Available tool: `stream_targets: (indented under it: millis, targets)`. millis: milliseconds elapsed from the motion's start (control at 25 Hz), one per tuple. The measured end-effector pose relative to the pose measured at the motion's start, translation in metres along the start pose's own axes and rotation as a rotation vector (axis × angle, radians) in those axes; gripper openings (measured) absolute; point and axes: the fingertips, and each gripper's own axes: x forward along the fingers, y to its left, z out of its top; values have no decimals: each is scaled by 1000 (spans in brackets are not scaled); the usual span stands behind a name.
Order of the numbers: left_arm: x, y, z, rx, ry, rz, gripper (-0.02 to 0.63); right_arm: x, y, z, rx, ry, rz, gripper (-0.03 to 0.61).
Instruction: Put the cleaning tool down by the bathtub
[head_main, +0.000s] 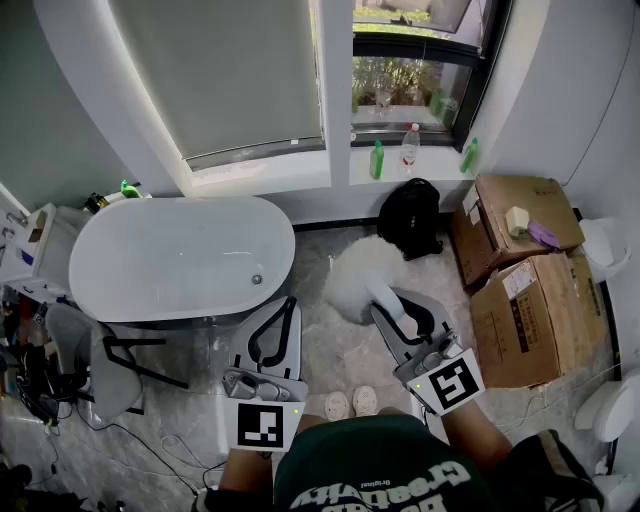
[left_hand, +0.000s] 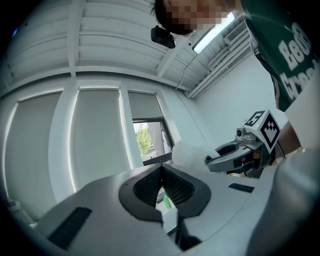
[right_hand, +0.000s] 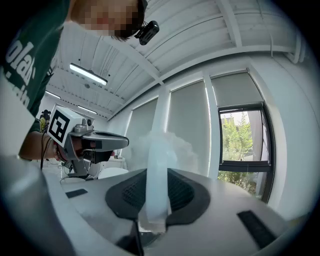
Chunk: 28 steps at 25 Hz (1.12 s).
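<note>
1. The right tongs (right_hand: 157, 176) are clamped on the pale handle of the duster (head_main: 358, 282), pads pressing it from both sides.
2. The duster sticks out level from the grip. Its fluffy white head hangs over the marble floor (head_main: 345, 350), just off the right end of the bathtub (head_main: 120, 255).
3. The left tongs (left_hand: 161, 170) are closed tip to tip, with nothing caught between them.
4. In the bathtub, a white oval shell, only the round drain (head_main: 257, 279) shows on its bottom.
5. Over at the right wall there's a cardboard box (head_main: 500, 235), flaps shut, so its contents are hidden. On its top sit a pale block (head_main: 516, 219), possibly a sponge, and a purple thing (head_main: 544, 234).
6. A second box (head_main: 535, 320) stands just in front of it, also shut.
7. On the window sill (head_main: 440, 168) stand a green bottle (head_main: 376, 160), a clear bottle (head_main: 410, 149) with a red cap, and another green one (head_main: 469, 156).
8. A black backpack (head_main: 410, 215) slumps on the floor below the sill.
</note>
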Motion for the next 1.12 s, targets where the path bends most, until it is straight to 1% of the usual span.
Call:
stream_targets:
  millis: [120, 400, 520, 760, 880, 1000, 1120]
  targets:
    - [2, 1, 2, 8, -21, 3, 7, 3, 0, -1, -5, -5, 4, 92]
    - [6, 3, 0, 7, -10, 3, 8, 6, -3, 1, 15, -12, 7, 92]
    - [7, 5, -2, -11, 1, 9, 8, 6, -6, 2, 12, -15, 10, 92]
    - [16, 2, 2, -21, 2, 18, 7, 0, -15, 4, 1, -27, 17, 92]
    - [23, -4, 7, -3, 2, 10, 6, -5, -23, 3, -8, -33, 20, 92]
    - [31, -12, 14, 26, -19, 4, 8, -10, -31, 2, 11, -36, 18, 92]
    - [38, -20, 16, 19, -12, 7, 7, -16, -40, -1, 15, -42, 19, 92]
